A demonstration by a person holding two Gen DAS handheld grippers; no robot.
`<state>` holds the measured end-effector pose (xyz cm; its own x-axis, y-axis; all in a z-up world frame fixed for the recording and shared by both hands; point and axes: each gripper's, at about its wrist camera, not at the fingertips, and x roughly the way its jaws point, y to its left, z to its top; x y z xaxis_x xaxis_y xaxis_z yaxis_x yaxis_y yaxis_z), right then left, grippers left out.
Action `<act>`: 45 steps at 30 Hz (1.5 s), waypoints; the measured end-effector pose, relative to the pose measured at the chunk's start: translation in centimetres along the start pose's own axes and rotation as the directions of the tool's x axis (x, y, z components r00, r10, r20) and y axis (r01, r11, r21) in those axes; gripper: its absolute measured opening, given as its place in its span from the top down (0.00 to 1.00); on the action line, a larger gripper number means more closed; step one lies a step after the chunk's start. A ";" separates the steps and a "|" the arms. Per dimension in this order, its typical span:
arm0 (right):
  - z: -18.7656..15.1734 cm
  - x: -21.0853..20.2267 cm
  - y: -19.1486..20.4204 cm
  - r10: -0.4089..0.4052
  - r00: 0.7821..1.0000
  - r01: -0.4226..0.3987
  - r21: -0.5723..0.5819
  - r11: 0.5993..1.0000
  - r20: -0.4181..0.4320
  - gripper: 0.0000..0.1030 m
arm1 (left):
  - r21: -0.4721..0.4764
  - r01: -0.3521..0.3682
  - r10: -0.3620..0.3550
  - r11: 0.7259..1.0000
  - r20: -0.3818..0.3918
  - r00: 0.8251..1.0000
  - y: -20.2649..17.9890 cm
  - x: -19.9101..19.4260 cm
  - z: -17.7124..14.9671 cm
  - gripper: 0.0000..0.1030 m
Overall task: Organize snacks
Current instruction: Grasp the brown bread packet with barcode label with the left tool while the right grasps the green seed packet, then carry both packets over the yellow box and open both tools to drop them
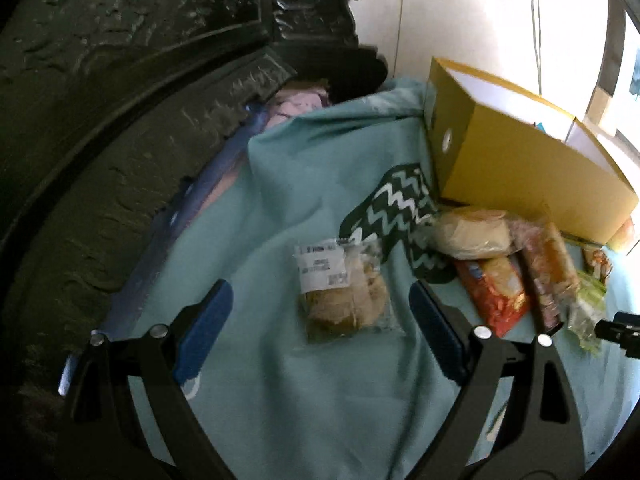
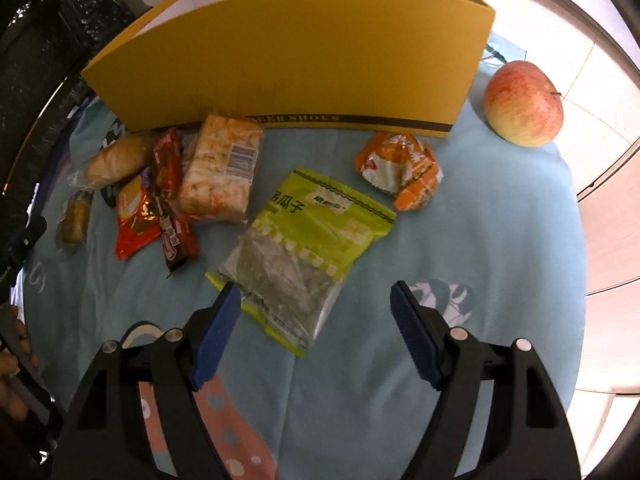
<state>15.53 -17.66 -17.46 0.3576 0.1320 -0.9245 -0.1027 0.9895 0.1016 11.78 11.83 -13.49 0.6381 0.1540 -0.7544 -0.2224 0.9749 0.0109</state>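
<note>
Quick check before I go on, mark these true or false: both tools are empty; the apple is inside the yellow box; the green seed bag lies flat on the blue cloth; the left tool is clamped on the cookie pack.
1. Both tools, left tool and right tool, are empty: true.
2. The red-yellow apple is inside the yellow cardboard box: false, it sits on the cloth beside the box.
3. The green plastic seed bag lies flat on the light blue cloth: true.
4. The left tool is clamped on the clear cookie pack: false, its jaws stand open, apart from the pack.
</note>
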 end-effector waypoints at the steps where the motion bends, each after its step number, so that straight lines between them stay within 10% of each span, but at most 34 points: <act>1: 0.2 0.4 0.2 -0.007 1.000 0.007 -0.004 1.000 -0.001 0.25 | 0.012 0.000 0.001 1.000 -0.008 1.000 -0.2 0.6 0.0 0.11; 9: 1.5 3.6 2.5 -0.060 0.998 0.058 -0.086 0.995 -0.013 0.23 | 0.125 -0.029 0.042 0.992 -0.105 0.994 -2.5 4.9 -0.7 0.11; 14: 1.3 3.2 2.2 0.009 1.000 -0.010 -0.111 0.994 -0.012 0.44 | 0.130 0.060 -0.049 0.990 -0.091 0.995 -2.3 4.1 -1.2 0.45; 21: -0.1 2.1 -0.2 0.065 0.996 -0.073 -0.157 0.985 -0.054 0.52 | 0.180 0.192 -0.181 0.965 -0.078 0.980 -4.8 1.6 -2.3 0.45; 32: 1.2 2.2 1.9 -0.047 0.999 0.044 -0.113 0.993 -0.023 0.26 | 0.285 0.242 -0.215 0.927 -0.123 0.969 -8.6 1.3 -4.3 0.44; 40: 1.3 3.8 3.3 -0.073 0.997 0.068 -0.129 0.989 -0.036 0.30 | 0.224 0.209 -0.176 0.952 -0.158 0.972 -7.8 3.5 -4.3 0.16; 43: 0.8 3.2 2.9 -0.033 0.998 0.025 -0.140 0.990 -0.049 0.37 | 0.244 0.249 -0.220 0.937 -0.142 0.965 -8.0 3.0 -4.2 0.44; 45: -0.1 2.6 1.9 0.004 0.999 -0.010 -0.120 0.993 -0.051 0.37 | 0.259 0.258 -0.230 0.931 -0.134 0.964 -8.2 2.5 -4.1 0.45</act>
<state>16.13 -15.41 -19.69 0.3091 0.1327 -0.9417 -0.2171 0.9739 0.0660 12.15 3.51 -18.12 0.5675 -0.0974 -0.8176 0.1489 0.9887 -0.0144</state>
